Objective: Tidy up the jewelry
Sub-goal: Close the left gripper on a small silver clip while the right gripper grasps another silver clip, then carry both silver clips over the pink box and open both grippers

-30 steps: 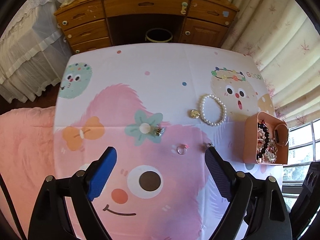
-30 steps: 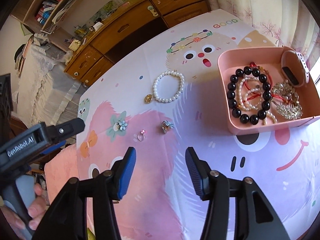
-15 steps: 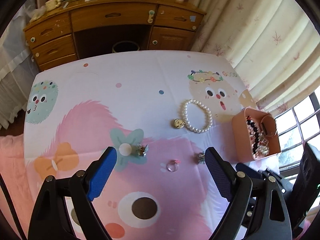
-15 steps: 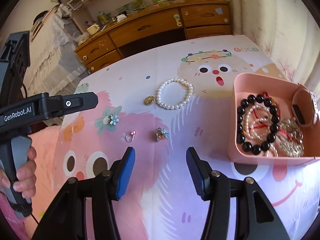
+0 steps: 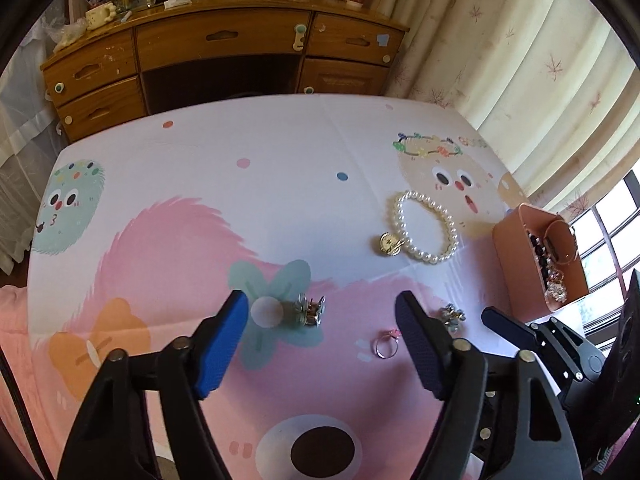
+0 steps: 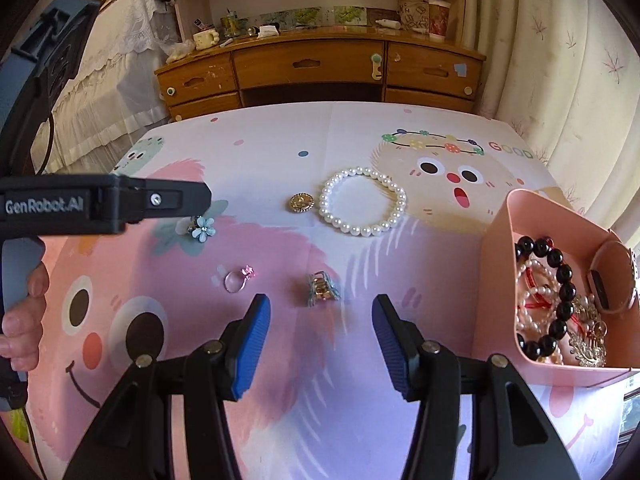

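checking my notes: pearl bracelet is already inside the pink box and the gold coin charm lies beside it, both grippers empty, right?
Not quite. The pearl bracelet lies on the printed cloth, outside the pink box, as the right wrist view shows. The gold coin charm is beside it, and both grippers are empty.

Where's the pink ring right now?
The pink ring lies loose on the cloth, seen in the right wrist view just beyond the right gripper's left finger, left of the small clip and below the blue flower piece.
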Demonstrator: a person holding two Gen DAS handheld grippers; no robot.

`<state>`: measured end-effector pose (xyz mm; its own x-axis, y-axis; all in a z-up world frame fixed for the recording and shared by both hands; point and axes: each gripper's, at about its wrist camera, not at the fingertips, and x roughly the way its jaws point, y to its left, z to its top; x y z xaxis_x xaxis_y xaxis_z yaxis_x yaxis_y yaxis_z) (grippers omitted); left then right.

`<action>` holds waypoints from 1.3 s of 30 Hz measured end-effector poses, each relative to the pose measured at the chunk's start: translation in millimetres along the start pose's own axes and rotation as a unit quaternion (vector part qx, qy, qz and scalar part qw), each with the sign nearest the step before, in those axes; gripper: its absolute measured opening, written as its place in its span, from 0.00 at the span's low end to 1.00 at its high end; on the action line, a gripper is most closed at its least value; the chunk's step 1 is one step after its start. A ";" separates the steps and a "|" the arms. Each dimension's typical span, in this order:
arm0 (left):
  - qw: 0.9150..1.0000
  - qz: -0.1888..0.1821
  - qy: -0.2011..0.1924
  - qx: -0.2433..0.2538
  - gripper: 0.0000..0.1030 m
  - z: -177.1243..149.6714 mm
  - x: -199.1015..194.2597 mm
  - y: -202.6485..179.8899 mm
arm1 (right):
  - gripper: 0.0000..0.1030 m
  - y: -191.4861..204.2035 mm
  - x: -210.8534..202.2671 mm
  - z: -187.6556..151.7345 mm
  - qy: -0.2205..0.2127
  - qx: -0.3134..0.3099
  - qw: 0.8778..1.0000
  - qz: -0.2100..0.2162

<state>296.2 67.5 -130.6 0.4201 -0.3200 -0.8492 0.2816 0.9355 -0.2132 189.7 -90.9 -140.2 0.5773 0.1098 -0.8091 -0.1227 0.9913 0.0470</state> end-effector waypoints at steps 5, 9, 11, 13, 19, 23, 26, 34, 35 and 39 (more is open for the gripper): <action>1.000 0.015 -0.010 0.003 0.63 -8.5 8.5 -0.1 | 0.43 3.6 5.9 0.6 -0.006 0.009 1.000 -0.012; 1.000 0.027 -0.016 0.002 0.47 -10.9 10.3 1.1 | 0.36 6.0 11.8 -0.6 -0.006 0.001 1.000 -0.018; 0.999 0.029 -0.015 0.000 0.42 -11.5 11.9 3.0 | 0.33 8.0 14.5 -1.4 -0.005 -0.012 1.000 -0.025; 1.000 0.026 -0.015 -0.003 0.34 -11.7 13.1 3.9 | 0.32 10.2 14.7 -2.4 -0.010 -0.024 0.999 -0.028; 1.000 0.016 -0.010 0.001 0.12 -13.6 17.5 0.5 | 0.19 12.7 15.0 -3.1 -0.016 -0.038 0.999 -0.025; 1.000 0.010 -0.014 0.001 0.12 -13.8 19.1 -1.2 | 0.19 11.5 15.0 -2.0 -0.016 -0.031 0.999 -0.028; 1.000 0.007 -0.018 -0.002 0.11 -14.0 17.3 -1.2 | 0.19 10.7 13.3 -0.4 -0.020 -0.027 0.999 -0.031; 0.999 0.000 -0.039 0.002 0.11 -15.4 -9.1 -7.2 | 0.17 13.1 -3.4 3.8 -0.039 -0.031 0.998 -0.025; 0.999 -0.001 -0.043 0.001 0.11 -15.8 -14.1 -8.2 | 0.17 13.9 -6.3 4.3 -0.041 -0.032 0.998 -0.023; 0.999 -0.010 -0.039 -0.002 0.11 -18.1 -28.9 -10.8 | 0.17 15.3 -17.4 8.1 -0.046 -0.025 0.998 -0.020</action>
<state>265.4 69.3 -112.4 0.4806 -0.3486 -0.8047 0.2870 0.9296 -0.2313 184.3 -77.1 -120.7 0.6541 0.0781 -0.7524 -0.1364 0.9905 -0.0158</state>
